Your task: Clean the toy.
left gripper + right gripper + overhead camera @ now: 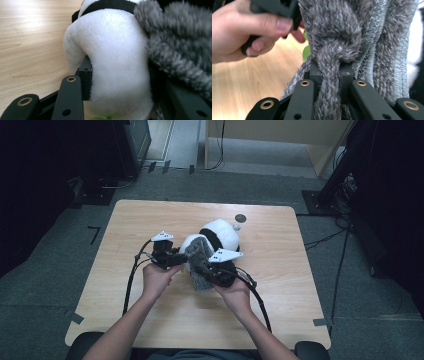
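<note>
A black-and-white panda plush (pixel 220 234) lies at the middle of the wooden table (pixel 150 220), with a grey fuzzy scarf (pixel 199 257) draped over its near end. My left gripper (pixel 182 259) comes in from the left and is shut on a white part of the plush (pixel 117 62); the scarf (pixel 180 45) hangs just to the right of that grip. My right gripper (pixel 206 271) is shut on the scarf, whose knotted strand (pixel 332 37) runs down between its jaws (pixel 329 72). The other hand (pixel 242 27) shows close beside it. Something small and green (pixel 306 51) peeks from behind the scarf.
A small dark disc (pixel 240 218) and a small white ball (pixel 236 227) lie just beyond the plush. Black cables (pixel 131 280) trail from both grippers toward the near edge. Bare wood spreads left, right and near the person. Dark stands (pixel 340 175) flank the table on the floor.
</note>
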The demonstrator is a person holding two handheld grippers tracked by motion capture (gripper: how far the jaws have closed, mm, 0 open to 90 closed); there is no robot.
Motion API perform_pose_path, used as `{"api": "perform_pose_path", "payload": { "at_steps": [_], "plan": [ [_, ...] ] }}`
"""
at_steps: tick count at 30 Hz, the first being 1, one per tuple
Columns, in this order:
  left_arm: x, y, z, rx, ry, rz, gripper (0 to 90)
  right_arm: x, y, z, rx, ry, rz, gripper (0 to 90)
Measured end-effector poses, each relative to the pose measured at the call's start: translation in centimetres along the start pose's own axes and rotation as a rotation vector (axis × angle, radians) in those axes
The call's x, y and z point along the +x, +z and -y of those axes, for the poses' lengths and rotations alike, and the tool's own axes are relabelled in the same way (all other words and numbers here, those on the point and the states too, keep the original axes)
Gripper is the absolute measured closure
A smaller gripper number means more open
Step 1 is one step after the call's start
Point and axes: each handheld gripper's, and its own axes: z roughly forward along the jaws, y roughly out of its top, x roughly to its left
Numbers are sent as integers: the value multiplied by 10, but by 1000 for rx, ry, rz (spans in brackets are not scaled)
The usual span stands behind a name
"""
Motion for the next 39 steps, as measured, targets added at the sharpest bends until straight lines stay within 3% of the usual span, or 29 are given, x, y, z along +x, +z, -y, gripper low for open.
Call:
{"api": "perform_pose_path", "payload": {
  "at_steps": [5,9,12,17,20,25,30,35,39],
  "plan": [
    [1,-1,0,-27,-35,1,535,3,4,4,11,10,-24,801],
    [2,-7,-4,-63,-69,35,534,16,16,13,70,-38,-35,801],
    [-2,-10,-5,-70,-52,26,534,18,25,10,64,-32,-33,800],
    [-3,-10,-4,-72,-96,76,534,18,37,11,99,-47,-26,802],
    [-6,-9,-4,-70,-71,67,532,16,43,16,126,-62,1,802],
    [3,-14,-5,-80,-128,96,532,5,39,19,128,-51,44,803],
    [3,-19,-6,-85,-108,93,535,-17,32,23,150,26,85,803],
    [6,-19,-5,-82,-106,79,534,-29,25,25,164,48,112,802],
    [11,-23,-6,-93,-109,64,534,-42,13,25,147,109,134,803]
  ]
}}
